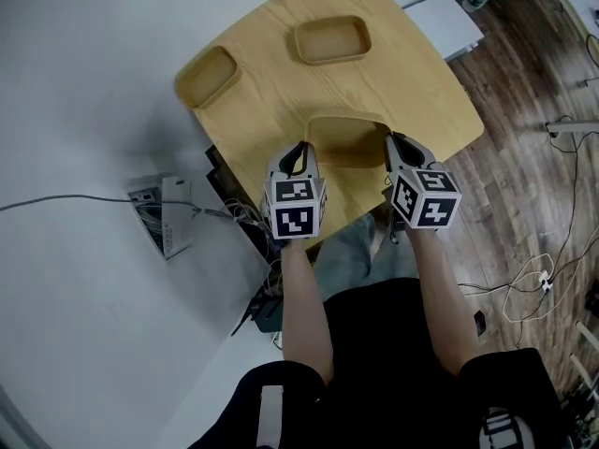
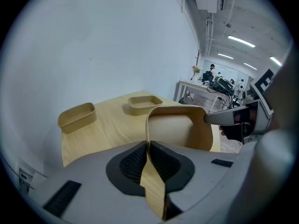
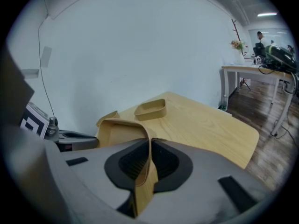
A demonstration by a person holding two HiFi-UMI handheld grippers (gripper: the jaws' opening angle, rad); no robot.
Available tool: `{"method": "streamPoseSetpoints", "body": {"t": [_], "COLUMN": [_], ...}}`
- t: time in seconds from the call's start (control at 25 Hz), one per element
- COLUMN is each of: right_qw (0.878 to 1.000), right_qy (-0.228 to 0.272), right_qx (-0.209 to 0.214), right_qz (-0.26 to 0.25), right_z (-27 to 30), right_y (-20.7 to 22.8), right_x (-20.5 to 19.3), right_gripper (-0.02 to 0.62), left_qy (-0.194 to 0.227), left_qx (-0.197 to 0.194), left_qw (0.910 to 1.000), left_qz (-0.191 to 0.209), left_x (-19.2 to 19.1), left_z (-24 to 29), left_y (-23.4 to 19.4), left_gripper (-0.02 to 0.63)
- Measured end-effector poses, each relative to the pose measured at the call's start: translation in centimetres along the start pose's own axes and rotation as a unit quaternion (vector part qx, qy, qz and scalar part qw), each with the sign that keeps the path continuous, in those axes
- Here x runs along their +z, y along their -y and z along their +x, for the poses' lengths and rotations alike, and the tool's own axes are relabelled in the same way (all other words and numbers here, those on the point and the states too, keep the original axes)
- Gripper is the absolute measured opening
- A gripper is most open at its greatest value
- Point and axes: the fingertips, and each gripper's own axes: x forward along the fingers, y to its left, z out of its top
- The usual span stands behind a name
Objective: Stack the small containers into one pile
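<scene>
Three shallow tan containers are on the light wooden table (image 1: 421, 82). The nearest container (image 1: 344, 140) sits at the front edge between both grippers. My left gripper (image 1: 299, 153) is shut on its left wall, and the thin wall (image 2: 148, 139) runs pinched between the dark pads. My right gripper (image 1: 400, 148) is shut on the opposite wall (image 3: 148, 149). A second container (image 1: 208, 75) lies at the table's far left, also seen from the left gripper (image 2: 77, 116). The third container (image 1: 332, 40) sits at the far side (image 2: 144, 104) (image 3: 151, 109).
The table's front edge (image 1: 356, 218) is just under my hands. On the white floor to the left lie a power box (image 1: 164, 215) and a grey cable (image 1: 65, 200). More cables (image 1: 533, 283) trail over the wooden floor at right. A white desk (image 3: 254, 71) stands far off.
</scene>
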Motion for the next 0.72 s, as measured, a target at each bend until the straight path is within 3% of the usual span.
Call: {"method": "streamPoseSetpoints", "body": {"t": [0.28,0.72], "right_qw": [0.999,0.993], "right_qy": [0.040,0.083], "right_qx": [0.008,0.016], "right_qz": [-0.033,-0.083], "right_z": [-1.1,-2.4], "right_y": [-1.2,-3.5], "right_x": [5.3,10.9], "right_gripper": [0.020,0.017], "left_qy": [0.047,0.100], "left_qx": [0.009,0.006], "left_qw": [0.9988,0.9947], "left_qz": [-0.003,-0.021], "left_x": [4.3,7.8], "left_z": [-2.1,-4.8], "left_y": [-0.4,-1.3], "left_gripper": [0.034,0.034]}}
